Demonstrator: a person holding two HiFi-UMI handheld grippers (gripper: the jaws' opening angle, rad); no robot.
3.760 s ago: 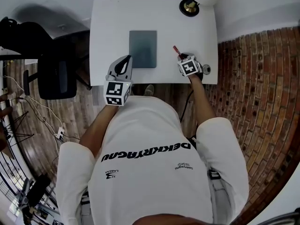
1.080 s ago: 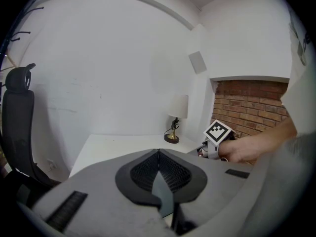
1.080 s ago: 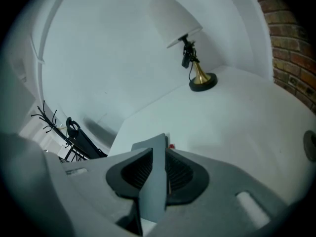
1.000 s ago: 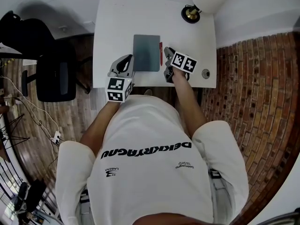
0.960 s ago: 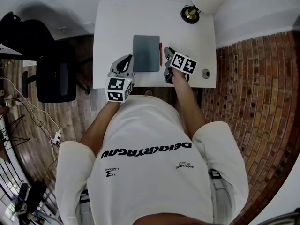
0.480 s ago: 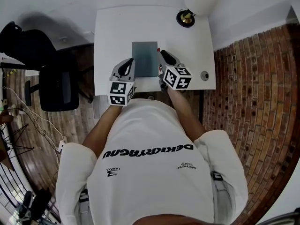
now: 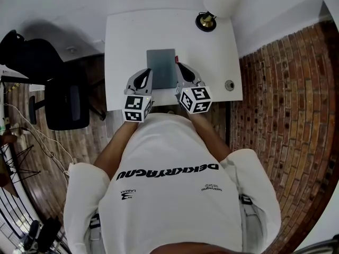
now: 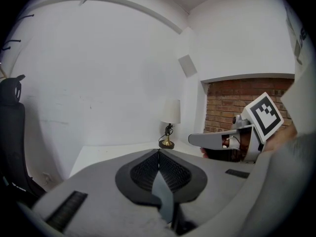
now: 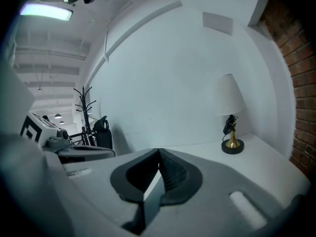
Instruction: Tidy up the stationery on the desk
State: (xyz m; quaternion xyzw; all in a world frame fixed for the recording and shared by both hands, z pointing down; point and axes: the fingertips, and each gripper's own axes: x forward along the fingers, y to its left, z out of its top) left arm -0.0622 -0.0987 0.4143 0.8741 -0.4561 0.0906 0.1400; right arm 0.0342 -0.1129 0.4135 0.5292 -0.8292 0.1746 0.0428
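Note:
A grey notebook [image 7: 161, 67] lies flat on the white desk [image 7: 127, 36], near its front edge. A red pen [image 7: 176, 59] lies along the notebook's right side, only its far tip showing past my right gripper. My left gripper [image 7: 144, 71] rests at the notebook's left edge, its jaws shut with nothing between them [image 8: 158, 154]. My right gripper [image 7: 180, 66] sits at the notebook's right edge over the pen, jaws also shut and empty [image 9: 158, 152]. Both point toward the far wall.
A table lamp [image 7: 206, 19] with a brass base stands at the desk's back right corner. A small round object [image 7: 229, 84] lies at the front right corner. A black chair [image 7: 63, 91] stands left of the desk; brick surface on the right.
The right gripper carried the red pen from the desk's right side to the notebook, let it go there, then drew back level with the left gripper. The left gripper barely moved.

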